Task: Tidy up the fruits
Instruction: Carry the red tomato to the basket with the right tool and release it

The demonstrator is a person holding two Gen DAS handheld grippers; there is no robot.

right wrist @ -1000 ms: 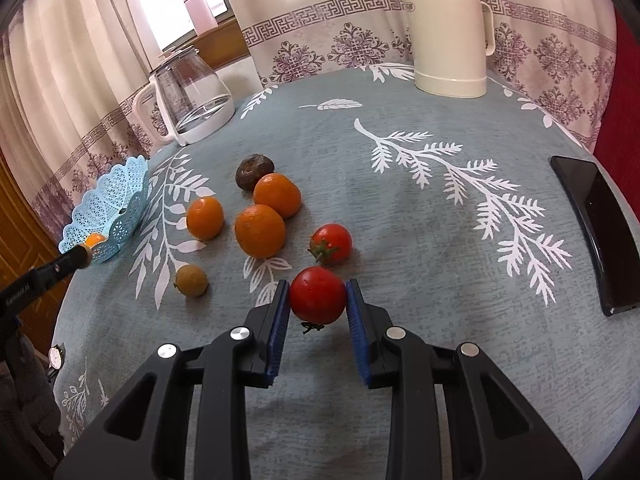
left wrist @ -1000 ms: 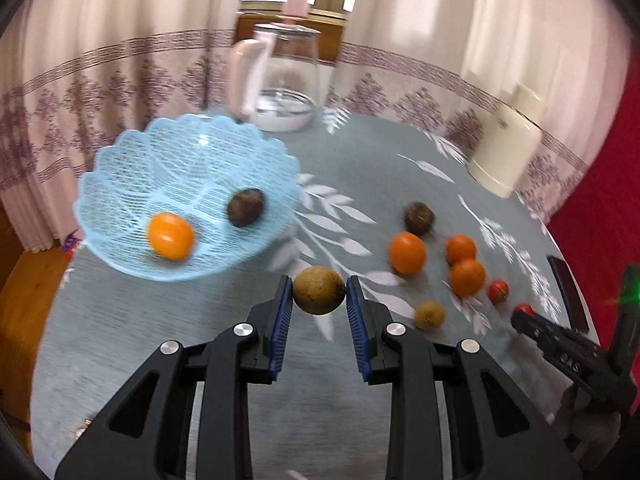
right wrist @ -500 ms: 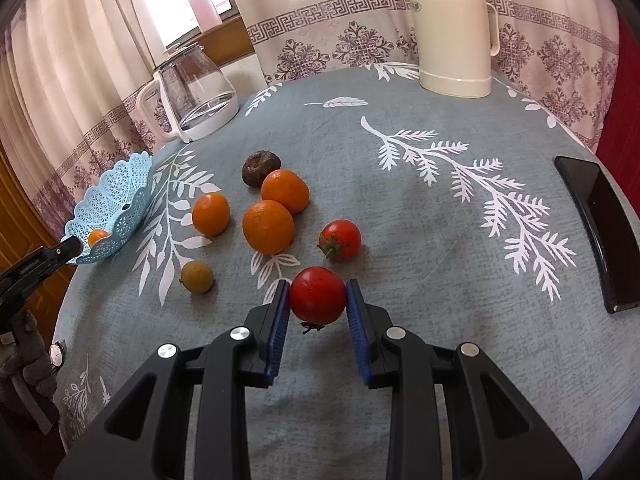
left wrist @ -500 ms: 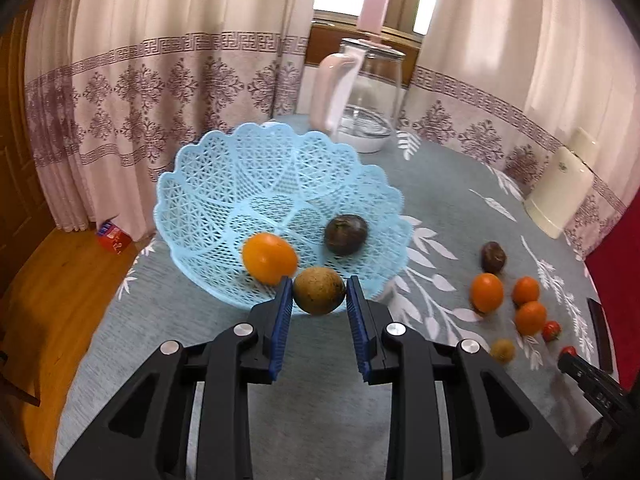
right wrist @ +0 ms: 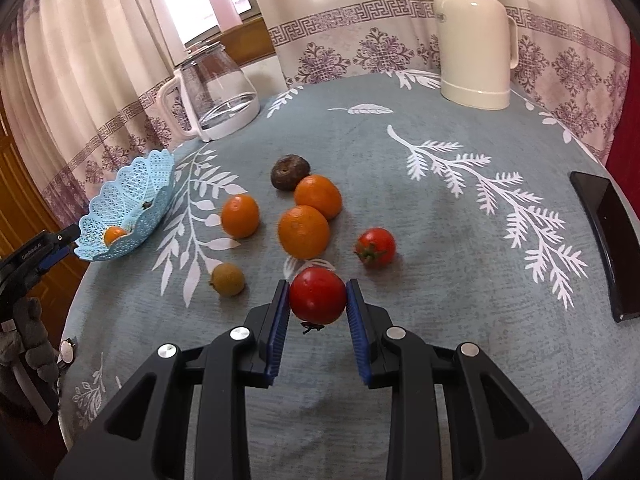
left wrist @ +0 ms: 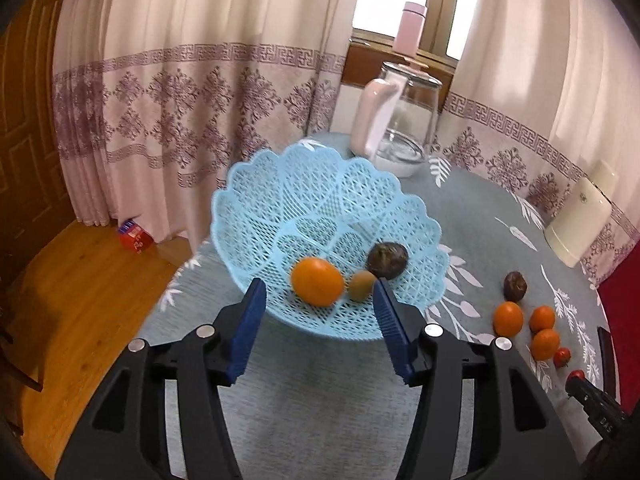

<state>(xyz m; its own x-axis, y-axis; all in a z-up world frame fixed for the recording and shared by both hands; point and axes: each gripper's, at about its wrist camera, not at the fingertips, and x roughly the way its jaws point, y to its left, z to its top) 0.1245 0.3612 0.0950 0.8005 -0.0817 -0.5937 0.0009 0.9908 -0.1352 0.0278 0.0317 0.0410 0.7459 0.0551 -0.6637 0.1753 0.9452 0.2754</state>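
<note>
Left tongs [left wrist: 318, 308] gape wide over the basket [left wrist: 280, 184], holding nothing; right tongs [right wrist: 318, 300] pinch a tomato [right wrist: 318, 294].

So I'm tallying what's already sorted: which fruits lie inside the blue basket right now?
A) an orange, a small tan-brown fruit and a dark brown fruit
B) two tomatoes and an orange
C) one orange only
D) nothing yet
A: the left wrist view shows the blue basket holding an orange, a small tan-brown fruit and a dark brown fruit, just beyond the open left gripper.
</note>
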